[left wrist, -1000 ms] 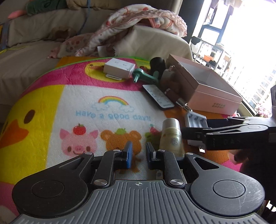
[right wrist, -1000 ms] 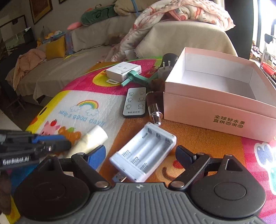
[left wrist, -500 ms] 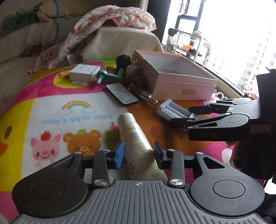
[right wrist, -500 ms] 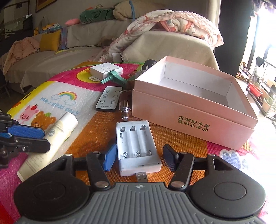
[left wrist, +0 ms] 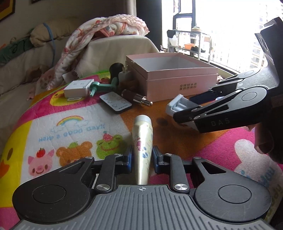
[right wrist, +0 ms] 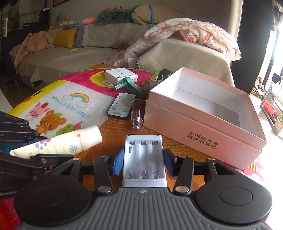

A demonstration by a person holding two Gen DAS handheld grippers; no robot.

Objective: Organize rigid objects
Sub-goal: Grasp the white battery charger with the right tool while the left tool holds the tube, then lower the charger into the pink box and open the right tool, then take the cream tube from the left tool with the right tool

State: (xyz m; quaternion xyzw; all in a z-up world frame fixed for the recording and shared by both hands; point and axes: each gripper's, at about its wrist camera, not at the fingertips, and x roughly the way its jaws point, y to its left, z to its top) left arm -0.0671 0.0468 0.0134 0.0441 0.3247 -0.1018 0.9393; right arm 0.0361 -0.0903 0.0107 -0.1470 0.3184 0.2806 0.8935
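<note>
Closing grippers, tube (left wrist: 142,141) clamped, charger (right wrist: 144,159) clamped

Black claw (left wrist: 141,158) linkages, blue pads (left wrist: 128,160), silver screws, ribbed grey body, "DAS" lettering

1. A long beige fabric sofa (right wrist: 74,53) runs along the pale back wall (right wrist: 203,10).
2. A yellow square cushion (right wrist: 65,37) and a crumpled floral pink blanket (right wrist: 191,33) lie on it.
3. Bright daylight floods through a tall dark-framed window (left wrist: 221,26), with a metal wire rack (left wrist: 192,42) standing before it.
</note>
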